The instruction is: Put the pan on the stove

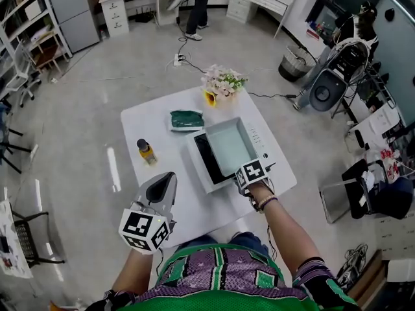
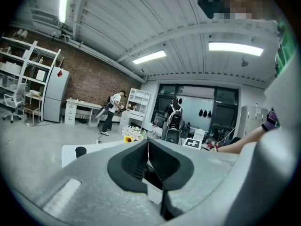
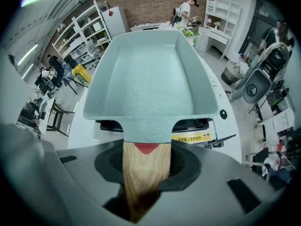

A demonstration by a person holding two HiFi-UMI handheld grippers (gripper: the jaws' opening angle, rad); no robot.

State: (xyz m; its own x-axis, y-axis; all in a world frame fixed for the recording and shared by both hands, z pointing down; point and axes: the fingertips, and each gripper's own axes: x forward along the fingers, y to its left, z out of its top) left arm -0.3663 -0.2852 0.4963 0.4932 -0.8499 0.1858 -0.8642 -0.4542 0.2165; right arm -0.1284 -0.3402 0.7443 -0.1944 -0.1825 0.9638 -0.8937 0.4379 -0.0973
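A pale teal rectangular pan [image 1: 230,146] [image 3: 150,69] lies over the white stove [image 1: 267,149] [image 3: 197,136] and covers the right part of its black glass top [image 1: 203,158]. Whether the pan rests on the glass I cannot tell. My right gripper [image 1: 249,173] [image 3: 143,175] is shut on the pan's wooden handle [image 3: 141,166] at the stove's near edge. My left gripper [image 1: 165,181] [image 2: 148,147] is raised over the table's near left part, away from the stove, with its pads together and nothing between them.
On the white table [image 1: 146,118] stand a small bottle with a dark cap [image 1: 146,151] left of the stove, a folded green cloth [image 1: 187,119] behind it, and a bunch of flowers [image 1: 222,81] at the far edge. A person [image 1: 198,5] stands far back.
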